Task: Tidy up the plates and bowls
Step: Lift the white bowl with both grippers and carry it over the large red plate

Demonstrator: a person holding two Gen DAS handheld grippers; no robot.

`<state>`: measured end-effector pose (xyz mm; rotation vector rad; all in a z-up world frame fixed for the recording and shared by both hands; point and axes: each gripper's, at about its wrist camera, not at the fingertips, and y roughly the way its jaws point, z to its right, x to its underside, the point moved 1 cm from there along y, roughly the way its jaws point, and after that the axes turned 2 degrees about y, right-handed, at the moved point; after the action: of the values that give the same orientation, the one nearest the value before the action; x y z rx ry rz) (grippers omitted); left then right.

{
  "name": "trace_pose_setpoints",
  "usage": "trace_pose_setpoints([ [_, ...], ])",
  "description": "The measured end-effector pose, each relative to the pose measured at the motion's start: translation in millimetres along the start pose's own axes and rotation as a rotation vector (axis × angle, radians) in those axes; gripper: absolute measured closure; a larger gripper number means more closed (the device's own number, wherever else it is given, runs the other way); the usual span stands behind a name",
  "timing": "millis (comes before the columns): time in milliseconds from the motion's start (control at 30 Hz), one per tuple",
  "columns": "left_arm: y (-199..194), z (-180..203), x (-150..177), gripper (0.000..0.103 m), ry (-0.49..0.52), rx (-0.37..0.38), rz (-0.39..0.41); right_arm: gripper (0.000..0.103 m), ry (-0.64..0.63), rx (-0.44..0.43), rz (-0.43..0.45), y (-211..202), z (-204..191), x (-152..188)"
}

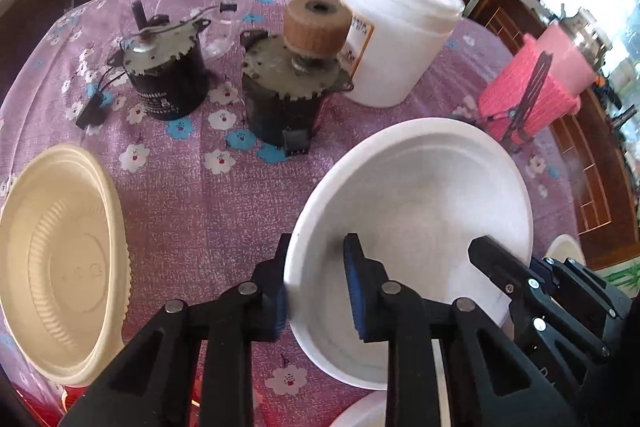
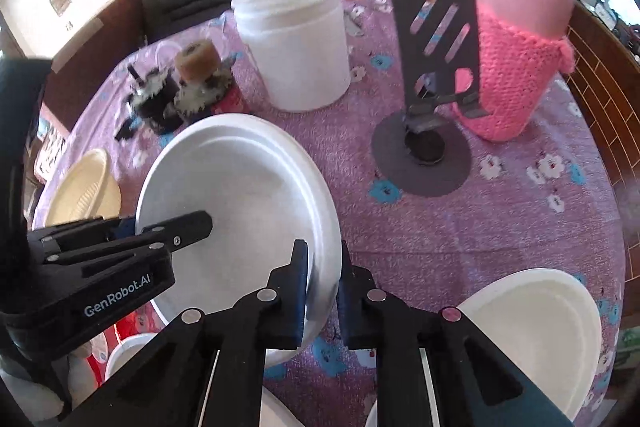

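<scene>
Both grippers, left (image 1: 318, 285) & right (image 2: 324, 293), sat clamped on white plate (image 1: 424, 211) rim, mid-frame. Beige bowl (image 1: 60, 263) at left edge & another white plate (image 2: 536, 331) lower right weren't stacked yet; task looked early.

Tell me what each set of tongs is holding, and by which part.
Both hold the same white plate by its rim: the left tongs straddle its left edge, the right tongs pinch its right edge.
</scene>
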<state>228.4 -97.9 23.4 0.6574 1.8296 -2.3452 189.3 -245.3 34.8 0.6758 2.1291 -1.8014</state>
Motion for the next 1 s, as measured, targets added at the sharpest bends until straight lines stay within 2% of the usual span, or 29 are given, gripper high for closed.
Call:
trace_pose_setpoints([
  [300, -50.3, 8.2, 0.3, 0.079, 0.015, 0.018, 0.136, 0.093, 0.034, -0.032, 0.193, -55.1, -0.9, -8.9],
  [533, -103.9, -6.2, 8.5, 0.079, -0.010, 0.033, 0.216, 0.093, 0.041, -0.102, 0.258, -96.5, -23.6, -10.5],
  [700, -146.3, -33.6, 39.6, 0.079, -0.045, 0.024, 0.255, 0.093, 0.004, -0.162, 0.263, -117.3, -59.0, 5.2],
  [1000, -212.3, -125.7, 112.8, 0.079, -0.164, -0.008, 0.307, 0.093, -0.111, -0.255, 0.233, -132.6, -157.7, 52.2],
])
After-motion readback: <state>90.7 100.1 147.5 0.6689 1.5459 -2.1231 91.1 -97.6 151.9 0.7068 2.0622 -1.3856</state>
